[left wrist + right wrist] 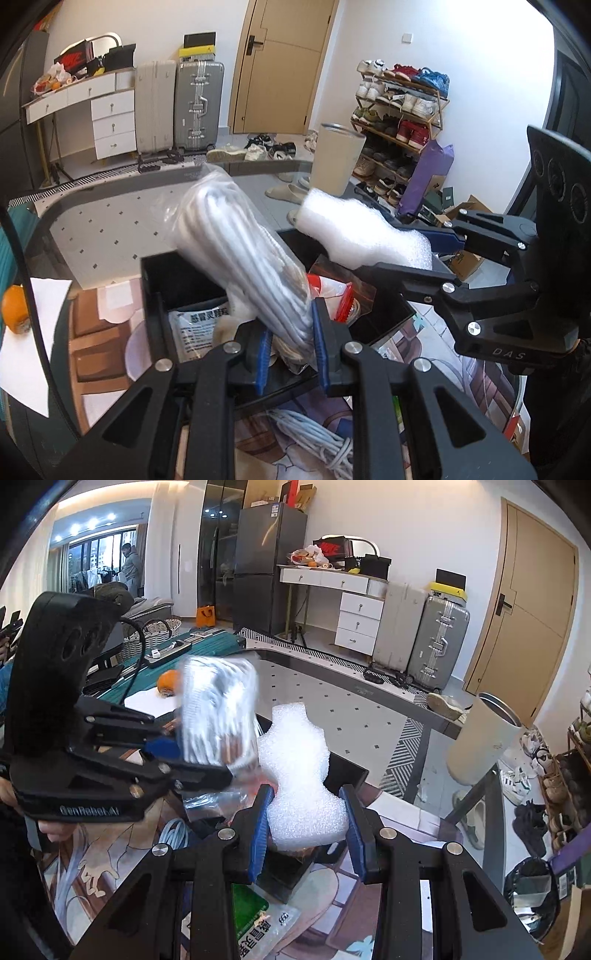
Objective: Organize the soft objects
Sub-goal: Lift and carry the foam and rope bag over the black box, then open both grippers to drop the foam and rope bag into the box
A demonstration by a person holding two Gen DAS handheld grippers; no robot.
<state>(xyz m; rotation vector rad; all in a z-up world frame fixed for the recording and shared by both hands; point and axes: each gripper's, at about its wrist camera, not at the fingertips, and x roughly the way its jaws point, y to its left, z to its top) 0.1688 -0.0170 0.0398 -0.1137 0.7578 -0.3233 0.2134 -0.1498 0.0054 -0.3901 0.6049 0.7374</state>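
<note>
My left gripper [290,341] is shut on a clear plastic bag of grey-white socks [243,251] and holds it tilted above an open black box [384,317]. The bag also shows in the right wrist view [218,712], with the left gripper [192,760] beside it. My right gripper [306,812] is shut on a piece of white foam [299,771]. In the left wrist view the right gripper [417,254] holds the foam [354,232] over the box's far right side. The box holds a medicine packet [201,332] and a red-and-clear bag [332,291].
A beige tumbler [338,158] stands at the table's far edge. An orange [14,306] and white paper [22,350] lie at the left. A coil of white cable [314,439] and a green packet [255,915] lie on the printed mat near me.
</note>
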